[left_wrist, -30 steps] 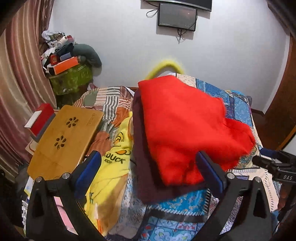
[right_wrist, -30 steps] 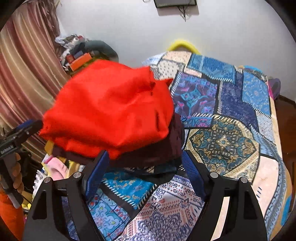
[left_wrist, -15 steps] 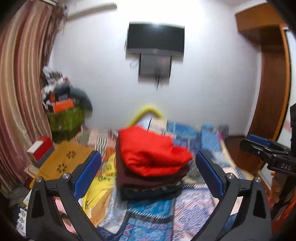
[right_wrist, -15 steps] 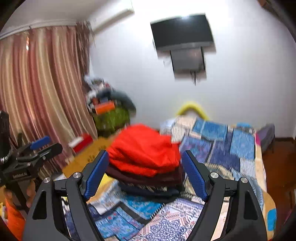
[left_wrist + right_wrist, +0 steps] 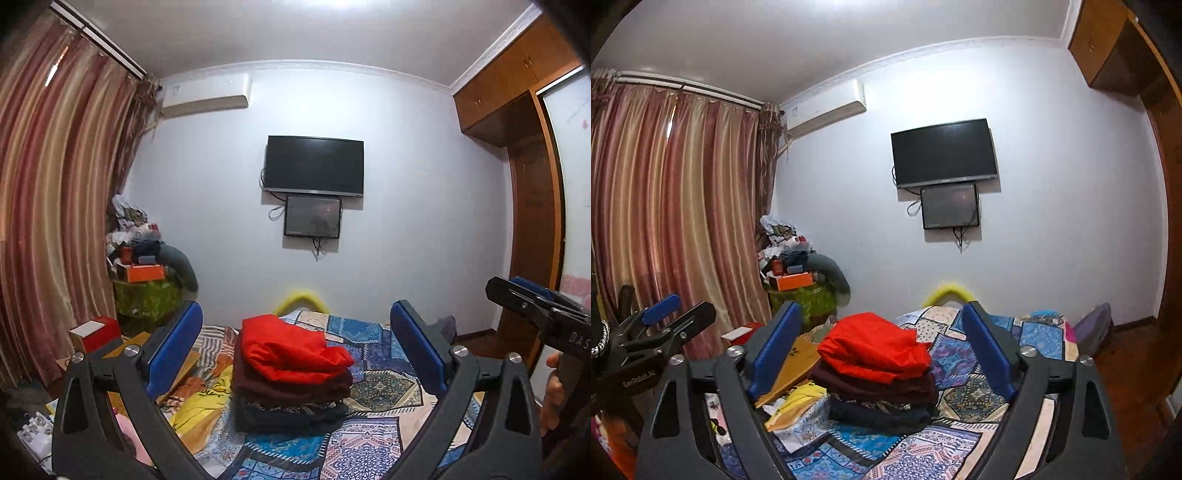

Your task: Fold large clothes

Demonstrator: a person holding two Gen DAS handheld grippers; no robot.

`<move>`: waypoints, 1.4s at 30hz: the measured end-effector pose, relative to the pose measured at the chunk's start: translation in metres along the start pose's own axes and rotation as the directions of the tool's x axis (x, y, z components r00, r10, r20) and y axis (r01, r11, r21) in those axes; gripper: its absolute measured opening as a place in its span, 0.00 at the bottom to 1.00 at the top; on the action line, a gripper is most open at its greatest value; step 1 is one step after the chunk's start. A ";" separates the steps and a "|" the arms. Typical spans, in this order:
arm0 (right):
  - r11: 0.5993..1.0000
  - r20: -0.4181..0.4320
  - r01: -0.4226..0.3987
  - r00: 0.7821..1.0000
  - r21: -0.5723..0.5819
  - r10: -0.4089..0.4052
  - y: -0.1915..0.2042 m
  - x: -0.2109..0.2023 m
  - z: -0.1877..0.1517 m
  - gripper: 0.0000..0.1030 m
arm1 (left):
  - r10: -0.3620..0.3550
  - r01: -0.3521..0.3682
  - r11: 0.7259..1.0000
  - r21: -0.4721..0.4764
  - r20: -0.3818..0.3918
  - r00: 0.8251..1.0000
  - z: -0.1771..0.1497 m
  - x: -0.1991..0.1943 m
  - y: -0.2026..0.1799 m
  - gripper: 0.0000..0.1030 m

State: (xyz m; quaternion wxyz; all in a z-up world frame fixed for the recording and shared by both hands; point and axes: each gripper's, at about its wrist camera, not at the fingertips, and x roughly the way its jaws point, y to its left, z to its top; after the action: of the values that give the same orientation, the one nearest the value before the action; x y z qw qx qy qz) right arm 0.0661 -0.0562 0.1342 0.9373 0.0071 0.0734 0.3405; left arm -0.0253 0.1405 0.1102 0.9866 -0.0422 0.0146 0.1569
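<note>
2 grippers are in view, each with 2 blue-padded fingers on black frames. The left gripper [image 5: 295, 345] has its fingers spread wide apart and grips nothing; the right gripper [image 5: 882, 345] is likewise spread wide with nothing between its pads. Both are held well back from the bed [image 5: 384, 391], apart from the clothes.

1 stack of folded clothes [image 5: 291, 384] sits on the bed's patchwork cover, toward its left side. At least 4 layers can be counted: a bright red garment [image 5: 875, 347] on top, a maroon one [image 5: 882, 386] beneath it, a thin patterned layer, and a dark navy-grey piece at the bottom. The red garment is soft and slightly rumpled, its folded edge rounded and overhanging the maroon layer a little toward the right; the stack is roughly rectangular and leans a bit unevenly.

Just left of the stack lies 1 loose yellow garment [image 5: 201, 402] with printed lettering — crumpled, not folded. Beside it rests 1 flat wooden lap desk [image 5: 798, 360] with cut-out patterns.

The bed cover is a quilt of blue, cream and purple printed squares. On the plain white wall hang 2 dark screens — a larger television [image 5: 314, 166] and a smaller panel [image 5: 313, 216] directly below — plus 1 white air conditioner [image 5: 205, 94]. Glossy striped curtains [image 5: 676, 206] in red and gold hang at left, near a cluttered heap on a green-covered stand [image 5: 146, 295].
</note>
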 end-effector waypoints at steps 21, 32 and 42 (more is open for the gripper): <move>0.996 -0.012 0.084 0.996 -0.007 -0.084 0.001 0.005 -0.011 1.00 | 0.036 -0.036 0.999 0.004 -0.043 0.998 -0.013 0.000 -0.008 0.99; 0.995 -0.029 0.095 0.995 -0.006 -0.095 0.000 0.003 -0.013 1.00 | 0.017 -0.017 1.000 0.005 -0.068 0.998 -0.015 0.008 -0.010 0.99; 0.995 -0.042 0.103 0.994 -0.008 -0.104 0.000 0.004 -0.013 1.00 | 0.000 0.001 1.000 0.007 -0.080 0.997 -0.018 0.013 -0.013 0.99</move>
State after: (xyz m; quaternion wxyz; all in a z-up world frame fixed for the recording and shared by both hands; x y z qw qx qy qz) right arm 0.0672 -0.0547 0.1207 0.9520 -0.0066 0.0924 0.2917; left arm -0.0090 0.1311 0.0930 0.9854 -0.0449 0.0545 0.1548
